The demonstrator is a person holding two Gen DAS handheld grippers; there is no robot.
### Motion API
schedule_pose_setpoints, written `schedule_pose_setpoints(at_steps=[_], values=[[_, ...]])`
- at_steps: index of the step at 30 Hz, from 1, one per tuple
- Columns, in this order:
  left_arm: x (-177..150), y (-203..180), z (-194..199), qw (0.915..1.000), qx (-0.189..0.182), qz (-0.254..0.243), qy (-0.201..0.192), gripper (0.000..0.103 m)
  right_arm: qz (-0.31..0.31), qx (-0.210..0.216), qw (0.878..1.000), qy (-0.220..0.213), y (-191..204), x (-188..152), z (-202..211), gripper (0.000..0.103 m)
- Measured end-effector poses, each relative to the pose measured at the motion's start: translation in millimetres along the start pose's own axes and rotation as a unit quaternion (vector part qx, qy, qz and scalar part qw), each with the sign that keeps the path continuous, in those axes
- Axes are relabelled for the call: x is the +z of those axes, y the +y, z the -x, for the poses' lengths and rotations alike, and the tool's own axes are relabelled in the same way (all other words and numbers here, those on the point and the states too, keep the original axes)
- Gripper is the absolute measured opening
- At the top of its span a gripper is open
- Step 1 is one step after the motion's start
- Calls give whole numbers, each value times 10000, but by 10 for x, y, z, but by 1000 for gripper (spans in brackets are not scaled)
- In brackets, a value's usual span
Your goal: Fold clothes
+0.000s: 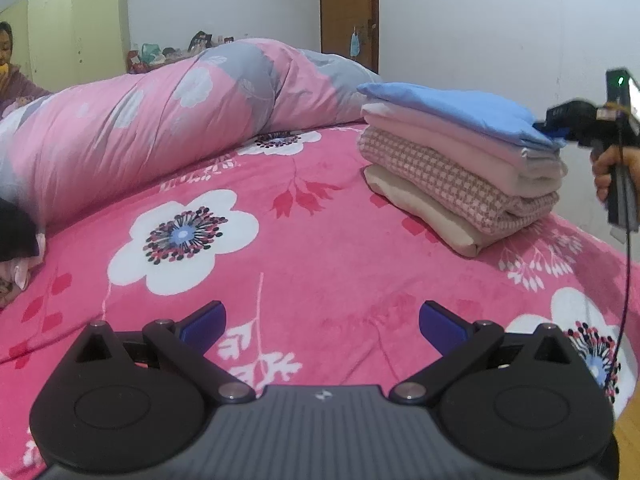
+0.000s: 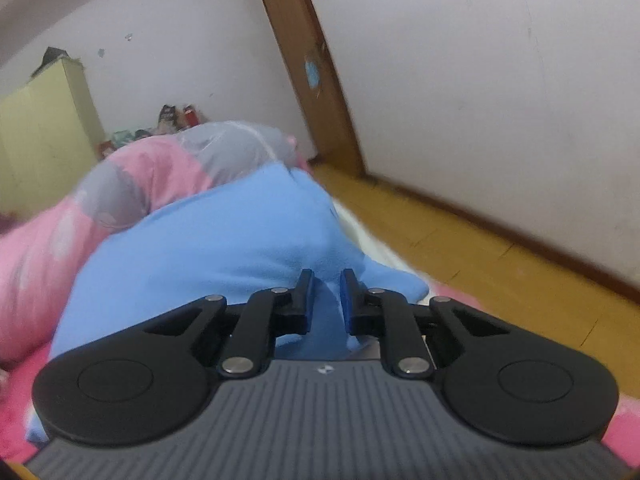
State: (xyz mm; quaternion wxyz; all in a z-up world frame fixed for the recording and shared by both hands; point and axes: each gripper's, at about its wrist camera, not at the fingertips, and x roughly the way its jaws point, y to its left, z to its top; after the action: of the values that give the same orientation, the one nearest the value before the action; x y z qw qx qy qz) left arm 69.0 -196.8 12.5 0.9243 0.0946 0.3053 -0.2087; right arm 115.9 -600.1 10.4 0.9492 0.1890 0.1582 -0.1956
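A stack of folded clothes [image 1: 460,168] sits on the right side of the bed, with a blue garment [image 1: 452,108] on top of a pale pink one, a pink checked one and a beige one. My right gripper [image 1: 554,131] is at the stack's right edge, held by a hand [image 1: 608,176]. In the right wrist view the right gripper [image 2: 326,300] is shut on a fold of the blue garment [image 2: 224,248]. My left gripper [image 1: 322,322] hovers open over the bedsheet, well in front of the stack, with nothing between its fingers.
The bed has a pink floral sheet [image 1: 312,248]. A rolled pink and grey quilt [image 1: 160,120] lies along its far side. A person [image 1: 12,72] sits at the far left by a yellow wardrobe [image 1: 80,24]. Wooden floor [image 2: 480,240] and a door [image 1: 348,8] lie beyond the bed.
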Motion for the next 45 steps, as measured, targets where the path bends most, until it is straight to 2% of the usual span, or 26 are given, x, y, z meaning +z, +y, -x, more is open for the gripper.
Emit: schedule_pose_setpoints(at_steps=[6, 9, 13, 14, 16, 18, 19, 20, 22, 24, 25, 27, 30, 32, 34, 36, 38, 41, 43, 45], values=[[-3, 123, 11, 9999, -13, 131, -58, 103, 757, 493, 9926, -806, 375, -9, 528, 16], [-32, 146, -21, 9998, -75, 202, 1, 103, 1427, 639, 9851, -713, 550, -235, 500, 18], [-53, 186, -40, 9997, -158, 199, 51, 103, 2310, 828, 9677, -584, 784, -538, 462, 18], [-48, 204, -40, 9996, -159, 217, 31, 103, 2416, 877, 9645, -613, 818, -557, 469, 18], [-37, 238, -48, 9995, -168, 272, 0, 103, 2201, 982, 9663, -903, 791, -386, 546, 19], [-30, 280, -70, 9992, -187, 362, -17, 103, 2112, 944, 9677, -999, 761, -284, 521, 21], [-31, 297, -81, 9990, -201, 391, -17, 103, 2085, 869, 9698, -924, 743, -263, 451, 23], [-31, 314, -92, 9989, -214, 419, -17, 103, 2052, 734, 9737, -660, 730, -261, 305, 24], [-30, 341, -118, 9988, -231, 439, -2, 103, 2001, 530, 9781, 209, 711, -258, 12, 25], [-26, 367, -138, 9992, -188, 349, -2, 103, 1550, 570, 9839, 678, 672, -74, -81, 25], [-19, 387, -148, 9993, -145, 336, -28, 103, 1261, 650, 9871, 745, 678, 75, -79, 25], [-1, 427, -170, 9994, -63, 326, -61, 103, 998, 848, 9904, 454, 723, 326, -55, 25], [13, 488, -193, 9991, -14, 413, -56, 103, 1085, 562, 9924, 109, 840, 567, -248, 28], [2, 503, -187, 9991, -21, 416, -55, 103, 954, 183, 9946, 365, 819, 537, -489, 31], [-11, 512, -176, 9992, -21, 403, -64, 103, 775, -139, 9918, 1010, 772, 408, -723, 30], [-25, 519, -153, 9993, -19, 365, -82, 103, 968, -157, 9916, 847, 851, 337, -545, 30], [-40, 519, -120, 9994, -16, 301, -155, 103, 1096, 106, 9926, 509, 960, 329, -212, 31], [-35, 515, -71, 9994, 7, 287, -201, 103, 1165, 967, 9885, -11, 1097, 153, 447, 31], [-26, 504, -3, 9993, 0, 284, -253, 103, 1421, 1071, 9840, -10, 1108, -94, 763, 32], [-16, 480, 92, 9992, -1, 256, -314, 103, 1668, 932, 9808, 387, 1101, -411, 802, 32]])
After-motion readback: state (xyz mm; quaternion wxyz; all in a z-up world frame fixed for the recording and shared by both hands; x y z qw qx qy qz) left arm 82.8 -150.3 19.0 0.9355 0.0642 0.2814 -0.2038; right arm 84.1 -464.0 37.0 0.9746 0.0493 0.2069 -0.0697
